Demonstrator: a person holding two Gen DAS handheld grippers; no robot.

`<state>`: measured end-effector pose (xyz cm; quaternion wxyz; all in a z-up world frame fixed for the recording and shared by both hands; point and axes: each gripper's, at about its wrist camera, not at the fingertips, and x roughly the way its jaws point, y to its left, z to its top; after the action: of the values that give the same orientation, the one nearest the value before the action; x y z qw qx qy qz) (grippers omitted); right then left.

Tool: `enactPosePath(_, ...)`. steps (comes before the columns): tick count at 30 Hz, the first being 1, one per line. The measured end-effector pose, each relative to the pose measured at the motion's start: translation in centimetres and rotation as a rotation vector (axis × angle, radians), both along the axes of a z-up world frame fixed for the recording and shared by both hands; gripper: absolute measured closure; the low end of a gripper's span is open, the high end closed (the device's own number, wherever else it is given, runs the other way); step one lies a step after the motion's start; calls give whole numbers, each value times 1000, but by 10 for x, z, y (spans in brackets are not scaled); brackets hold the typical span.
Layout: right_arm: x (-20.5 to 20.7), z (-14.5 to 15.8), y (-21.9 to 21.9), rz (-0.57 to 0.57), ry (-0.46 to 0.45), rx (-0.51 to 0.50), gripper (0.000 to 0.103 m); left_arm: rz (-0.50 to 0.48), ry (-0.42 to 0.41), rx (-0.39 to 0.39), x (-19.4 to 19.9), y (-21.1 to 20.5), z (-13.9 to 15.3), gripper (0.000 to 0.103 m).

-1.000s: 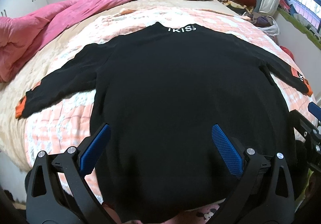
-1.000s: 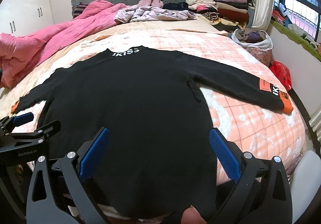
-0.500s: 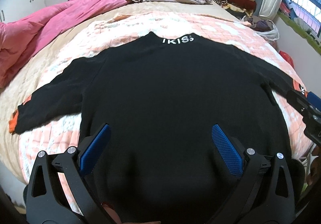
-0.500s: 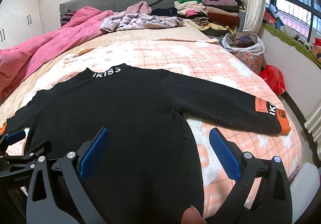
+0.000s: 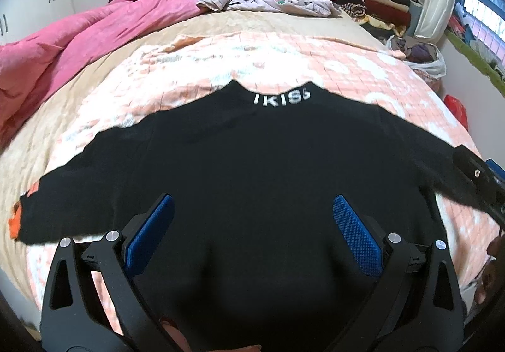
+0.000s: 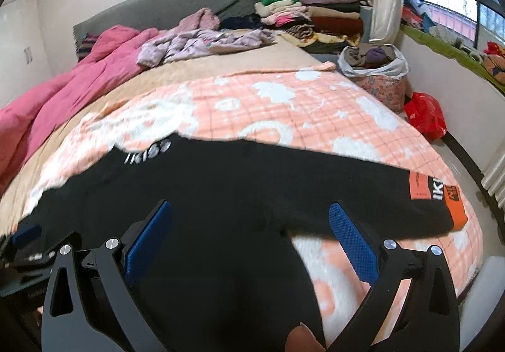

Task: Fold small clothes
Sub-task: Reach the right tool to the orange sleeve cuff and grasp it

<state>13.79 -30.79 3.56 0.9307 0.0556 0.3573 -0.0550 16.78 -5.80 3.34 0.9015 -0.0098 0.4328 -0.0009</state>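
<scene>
Both grippers' fingers spread over the black sweater; only right wrist view shows its orange cuff label.

The sweater lies spread flat on the bed, collar toward the headboard, one sleeve stretched to each side. Behind the sweater a quilt lies bunched at the left, loose garments in the middle and a stack of folded clothes at the right. A bag of clothes stands beside the bed, right of the sweater.

The bed, under a peach checked blanket, carries a black sweater at centre frame and a pink quilt upper left.
</scene>
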Motion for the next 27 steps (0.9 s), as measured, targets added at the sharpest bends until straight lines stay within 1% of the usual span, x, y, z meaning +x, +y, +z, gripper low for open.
enactPosePath(4,24,2,-10,-43,5,39,4,-6,-2,3,17,-3,5,8)
enactPosePath(7,37,-1,-18,-88,4,21,4,-6,-5,-1,29,-4,6,8)
enactPosePath(11,45,-13,-38,-142,18,24,4,-6,2,-13,43,-4,-1,8)
enactPosePath(16,41,-24,-71,-221,23,8,4,4,-6,-13,56,-9,-11,8)
enactPosePath(22,25,-34,-126,-374,6,66,4,-6,8,-25,69,-21,-26,8)
enactPosePath(27,14,-46,-166,-494,21,90,4,-34,-1,-21,74,-38,-32,8)
